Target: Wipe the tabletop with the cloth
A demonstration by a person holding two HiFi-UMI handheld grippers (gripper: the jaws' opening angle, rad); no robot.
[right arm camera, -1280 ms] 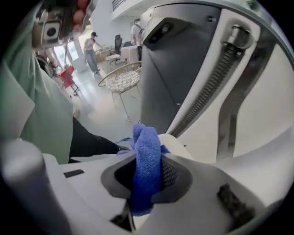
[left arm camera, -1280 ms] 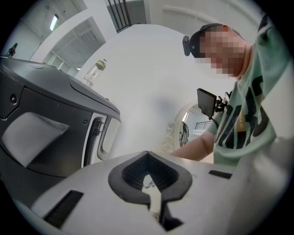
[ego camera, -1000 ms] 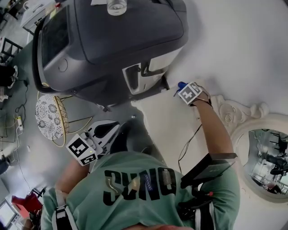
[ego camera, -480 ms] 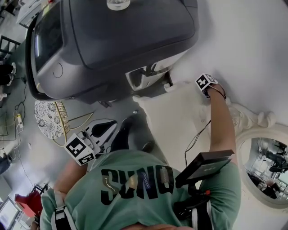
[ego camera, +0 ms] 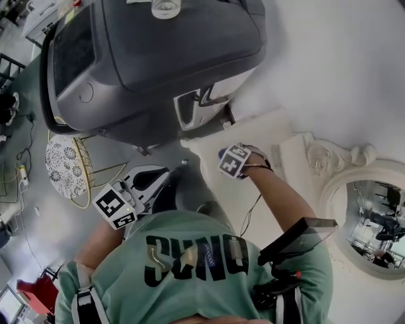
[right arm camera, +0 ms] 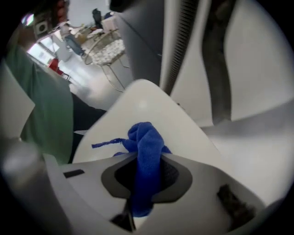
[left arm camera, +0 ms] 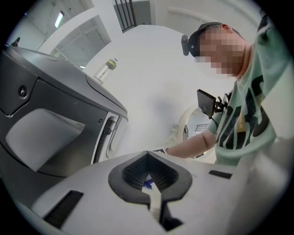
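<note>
Cloth [right arm camera: 146,135], deep blue and bunched, is pinched between the jaws of the right claw [right arm camera: 147,160]. A wad of it stands out past the tips, and a loose thread trails off to the left in the right gripper view. The jaws are closed tight on the cloth, which fills the hollow between the dark pads. The wad lies low over the cream worktop [ego camera: 266,126], near the corner that points toward the big grey machine [ego camera: 158,63] and close to the worktop's left edge in the head view. Whether the cloth actually presses on the surface cannot be told for sure. The person's forearm [ego camera: 278,196] reaches across the worktop to that claw, whose marker cube faces up. The left claw [left arm camera: 148,158] is held off the worktop at the person's left side, over the floor [ego camera: 38,228] below the machine. Its jaws are drawn together with only a thin slit between them, and they grip nothing. A glass bottle [ego camera: 165,7] stands on top of the machine. A round patterned stool [ego camera: 62,166] with a gold wire frame sits on the floor to the left. A mirror [ego camera: 373,221] in an ornate white frame lies just beyond the worktop's right edge. The person's green shirt [ego camera: 190,266] fills the bottom of the head view.
</note>
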